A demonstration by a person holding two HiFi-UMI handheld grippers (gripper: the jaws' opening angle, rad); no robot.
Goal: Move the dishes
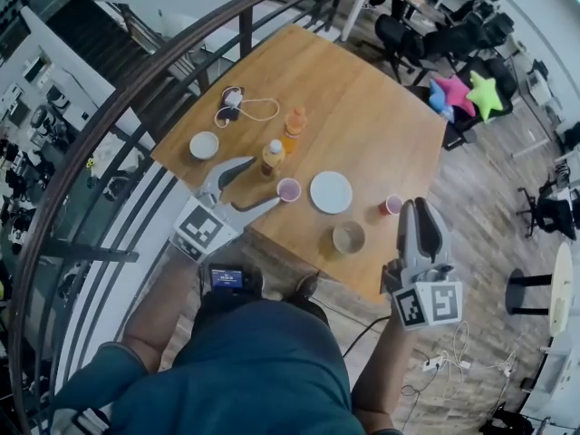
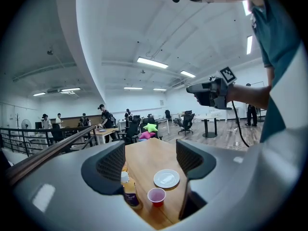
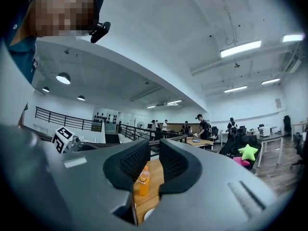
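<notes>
Well, both grippers are held up at the near side of the light wooden table (image 1: 362, 107), and neither grips anything. The left gripper (image 1: 258, 184) has its fingers spread wide, while the right gripper (image 1: 421, 208) has its fingers only narrowly parted. The round white plate (image 1: 331, 191) lies on the table between them. A pink plastic cup (image 1: 288, 189) stands at its nine o'clock, a tan bowl (image 1: 348, 237) at its six, and a small white bowl (image 1: 204, 145) well off toward ten.

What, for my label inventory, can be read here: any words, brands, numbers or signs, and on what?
No readable text anywhere.
Nearer bottle: label too blurred to read.
Orange bottle: label too small to read.
Left marker cube, right marker cube: black-and-white square patterns, no letters.
Small screen: lit, too small to read.
</notes>
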